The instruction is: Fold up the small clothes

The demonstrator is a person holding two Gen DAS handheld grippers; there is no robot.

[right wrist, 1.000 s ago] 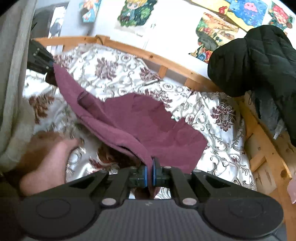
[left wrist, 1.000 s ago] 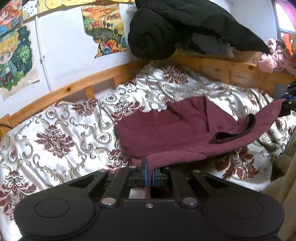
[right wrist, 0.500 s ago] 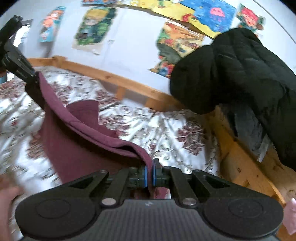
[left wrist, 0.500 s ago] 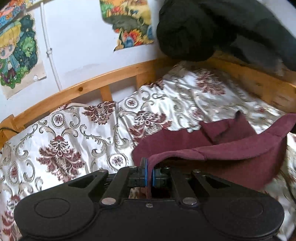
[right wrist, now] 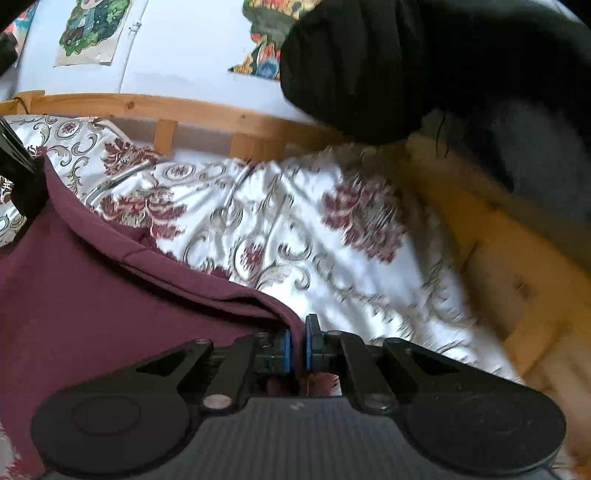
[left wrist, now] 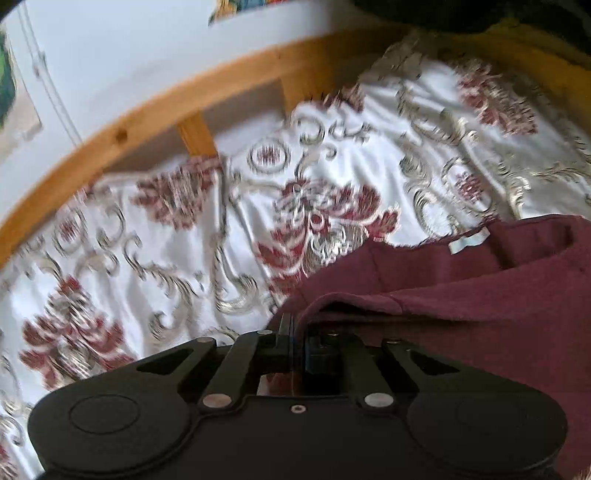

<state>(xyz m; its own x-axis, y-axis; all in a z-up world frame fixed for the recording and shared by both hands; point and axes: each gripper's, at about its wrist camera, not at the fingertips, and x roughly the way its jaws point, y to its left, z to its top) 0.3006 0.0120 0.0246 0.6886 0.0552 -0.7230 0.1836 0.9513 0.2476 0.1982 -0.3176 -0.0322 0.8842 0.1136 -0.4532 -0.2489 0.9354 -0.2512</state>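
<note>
A small maroon garment (left wrist: 461, 306) hangs stretched between my two grippers over the patterned bed cover (left wrist: 221, 221). My left gripper (left wrist: 297, 332) is shut on one corner of its edge; a white label (left wrist: 469, 240) shows near the collar. In the right wrist view the garment (right wrist: 92, 295) spreads to the left, and my right gripper (right wrist: 297, 336) is shut on its other corner. The left gripper (right wrist: 18, 177) also shows at the far left of that view, holding the cloth taut.
A wooden bed rail (right wrist: 184, 110) runs along the far side under a white wall with posters (right wrist: 92, 33). A black padded jacket (right wrist: 406, 66) hangs over the rail corner at the right. The wooden side rail (right wrist: 517, 258) borders the bed on the right.
Both grippers have moved forward over the bed and tipped down, carrying the garment's edge toward the far rail. Both stay shut on the cloth.
</note>
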